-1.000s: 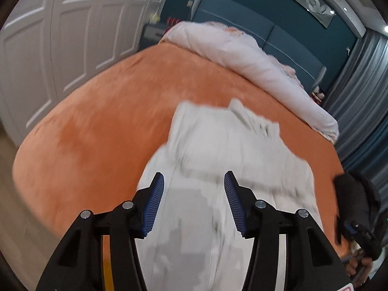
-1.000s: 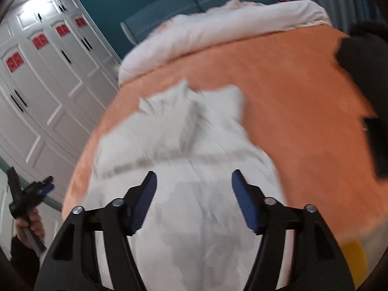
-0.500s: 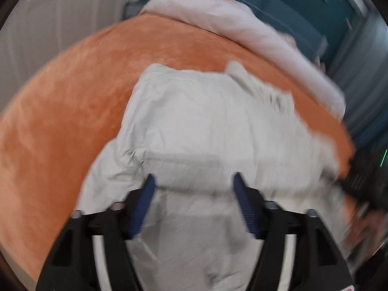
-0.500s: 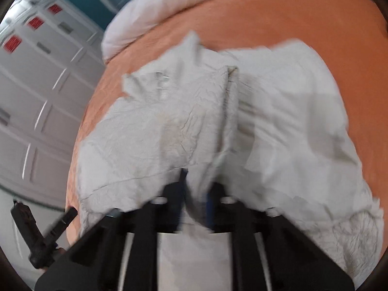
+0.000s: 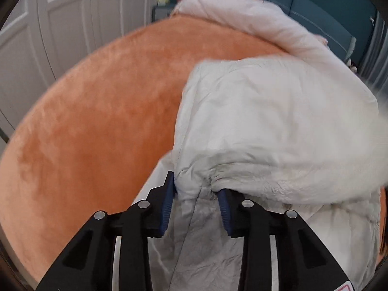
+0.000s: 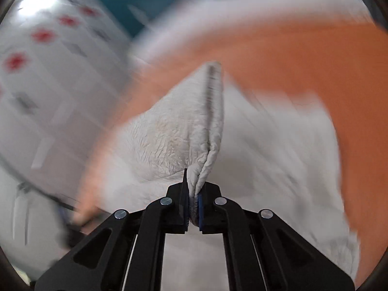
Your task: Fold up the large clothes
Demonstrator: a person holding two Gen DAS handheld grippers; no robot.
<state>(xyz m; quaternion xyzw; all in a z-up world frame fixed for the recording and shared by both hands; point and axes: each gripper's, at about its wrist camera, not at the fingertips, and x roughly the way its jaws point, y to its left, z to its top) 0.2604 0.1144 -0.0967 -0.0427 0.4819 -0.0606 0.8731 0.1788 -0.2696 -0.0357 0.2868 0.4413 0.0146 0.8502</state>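
Note:
A large white padded jacket (image 5: 266,121) lies on the orange bedspread (image 5: 97,121). In the left wrist view my left gripper (image 5: 196,189) sits at the jacket's near left edge. Its jaws are closing, and a thick bunched fold of the fabric fills the gap and touches both blue pads (image 5: 168,206). In the blurred right wrist view my right gripper (image 6: 194,194) is shut on a thin pinched fold of the jacket (image 6: 169,133). That fold rises as a tent-like ridge above the rest of the garment.
A rolled white duvet (image 5: 254,17) lies across the far end of the bed, in front of a teal headboard (image 5: 315,7). White wardrobe doors (image 5: 60,24) stand to the left and grey curtains (image 5: 373,55) at the far right. Bare orange bedspread (image 6: 303,60) surrounds the jacket.
Both grippers dropped onto the jacket. The right one shut on a fold and pulled it up. The left one moved to the jacket's left edge and narrowed around bunched fabric.

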